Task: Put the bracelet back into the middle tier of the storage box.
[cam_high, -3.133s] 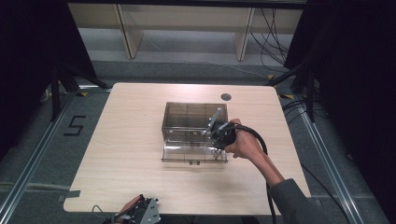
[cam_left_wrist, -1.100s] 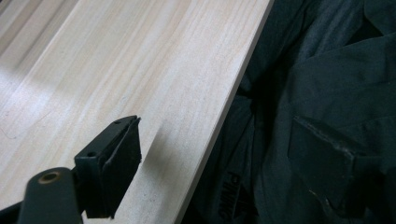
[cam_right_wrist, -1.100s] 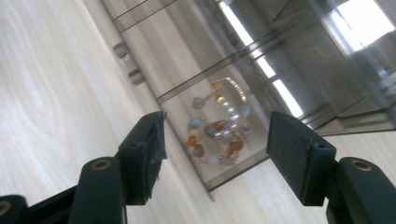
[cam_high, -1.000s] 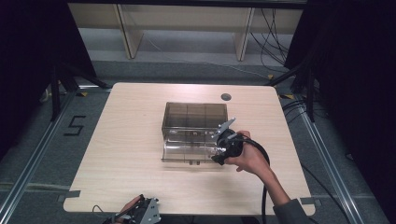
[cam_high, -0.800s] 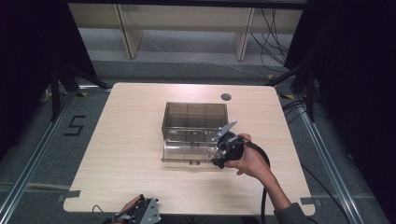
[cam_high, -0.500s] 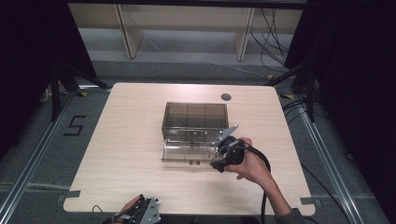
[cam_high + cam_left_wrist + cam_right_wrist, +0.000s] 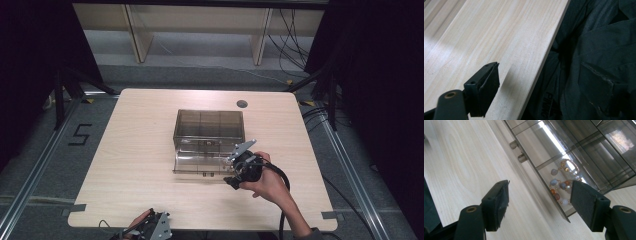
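Landmark: smoked clear organizer box (image 7: 209,137) at centre of counter (image 7: 140,150).

Nearest, at counter's front edge, well apart from box: left hand-held gripper (image 7: 150,229), held low by a hand. In left gripper view, one black jaw over bare wood beside dark clothing; second jaw out of frame, so released or clenched cannot be told.

Next, just beside box's front right corner: right hand-held gripper (image 7: 539,202), held in right hand (image 7: 267,182). Jaws spread wide, released, grasping nothing, hovering above counter just short of box's open lid.

Inside box, in compartment nearest right hand-held gripper: beaded bracelet (image 7: 561,182), grey, orange and pearl beads on gold links, lying flat behind front wall.

Beyond box, near counter's far edge: round grey grommet (image 7: 242,104).
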A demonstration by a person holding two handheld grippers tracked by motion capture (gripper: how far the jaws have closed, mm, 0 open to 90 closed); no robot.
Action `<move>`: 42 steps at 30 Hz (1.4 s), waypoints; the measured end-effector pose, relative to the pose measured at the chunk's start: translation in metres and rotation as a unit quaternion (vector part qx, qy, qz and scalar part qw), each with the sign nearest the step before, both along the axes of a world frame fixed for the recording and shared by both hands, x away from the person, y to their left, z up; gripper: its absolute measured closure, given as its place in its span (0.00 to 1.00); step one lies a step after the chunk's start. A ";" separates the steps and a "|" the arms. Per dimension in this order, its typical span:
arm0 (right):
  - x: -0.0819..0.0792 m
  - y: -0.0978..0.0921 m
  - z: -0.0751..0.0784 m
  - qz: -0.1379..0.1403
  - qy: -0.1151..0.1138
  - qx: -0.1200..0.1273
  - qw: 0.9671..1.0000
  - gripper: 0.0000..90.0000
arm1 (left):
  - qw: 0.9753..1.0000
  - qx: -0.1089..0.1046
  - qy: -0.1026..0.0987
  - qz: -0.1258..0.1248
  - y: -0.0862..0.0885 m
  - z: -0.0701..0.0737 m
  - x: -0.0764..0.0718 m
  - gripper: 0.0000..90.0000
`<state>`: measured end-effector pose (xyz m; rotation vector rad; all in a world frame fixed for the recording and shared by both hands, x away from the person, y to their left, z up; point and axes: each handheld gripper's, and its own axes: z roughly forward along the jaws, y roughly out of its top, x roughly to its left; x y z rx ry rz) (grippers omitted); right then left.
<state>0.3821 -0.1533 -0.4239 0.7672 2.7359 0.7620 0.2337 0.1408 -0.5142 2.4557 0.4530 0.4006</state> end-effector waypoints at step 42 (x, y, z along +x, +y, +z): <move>-0.036 0.004 -0.020 -0.012 -0.005 0.021 1.000 0.31 | 1.000 0.000 -0.001 0.000 0.000 0.001 -0.001 0.19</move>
